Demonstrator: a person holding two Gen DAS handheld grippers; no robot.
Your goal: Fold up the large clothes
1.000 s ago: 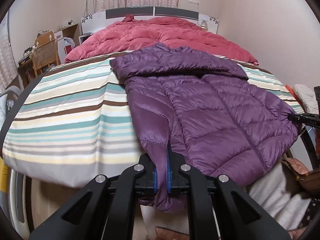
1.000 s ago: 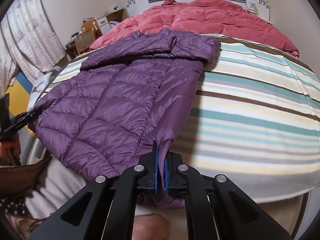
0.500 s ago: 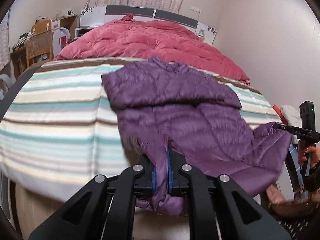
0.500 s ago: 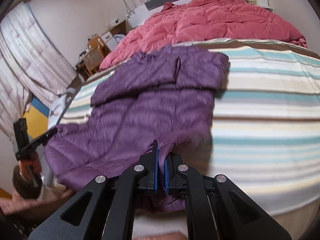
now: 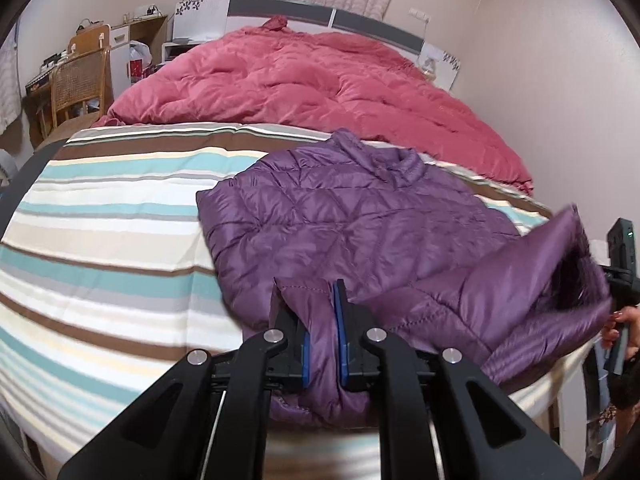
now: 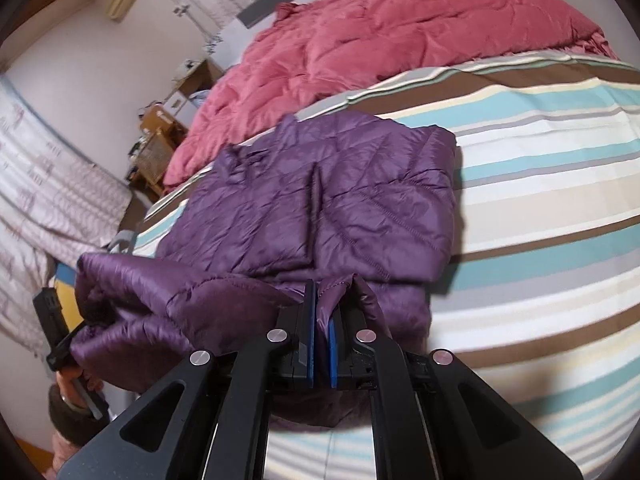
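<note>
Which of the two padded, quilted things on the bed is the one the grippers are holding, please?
The purple jacket, lying on the striped sheet with its hem clamped in both grippers; the red duvet lies untouched near the headboard.

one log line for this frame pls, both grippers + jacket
left gripper: shut on purple jacket hem, jaws just easing open | right gripper: shut on hem | jacket: bottom half lifted over striped bed cover

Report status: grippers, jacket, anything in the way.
Left hand-held gripper and right hand-held gripper both clamped on purple jacket hem. Hem lifted above the striped bed. Fold path clear.
</note>
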